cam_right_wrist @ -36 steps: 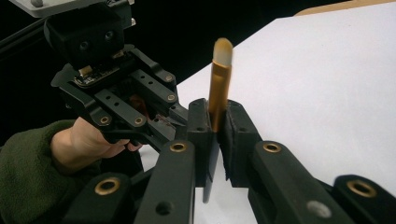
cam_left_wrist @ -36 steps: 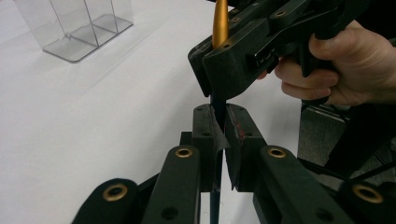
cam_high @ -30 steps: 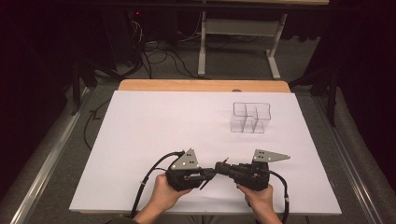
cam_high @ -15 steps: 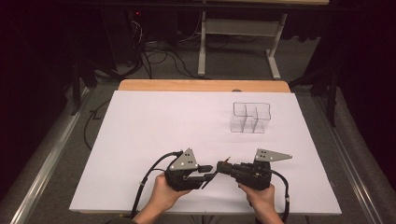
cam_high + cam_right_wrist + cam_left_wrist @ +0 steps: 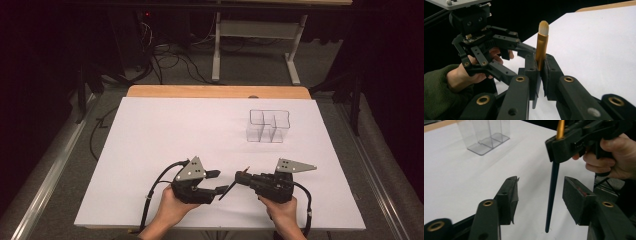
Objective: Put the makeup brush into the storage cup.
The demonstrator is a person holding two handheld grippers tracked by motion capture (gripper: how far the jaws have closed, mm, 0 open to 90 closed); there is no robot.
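The right tool (image 5: 240, 176) clamps your brush (image 5: 552, 195) by its gold ferrule, and the left tool (image 5: 218, 182), jaws just opening clear of the handle, completes the handover; next, carry it to the clear organizer (image 5: 268, 126).

Brush (image 5: 231, 186) between both hand-held grippers — clear organizer (image 5: 269, 125) behind, right.

One brush (image 5: 541, 47) is in the scene, with a dark handle, a gold ferrule and pale bristles. One clear plastic organizer (image 5: 269, 126) stands on the one white desk (image 5: 165, 130). There are two tools, a left tool (image 5: 220, 182) and a right tool (image 5: 240, 176), each held in one hand.
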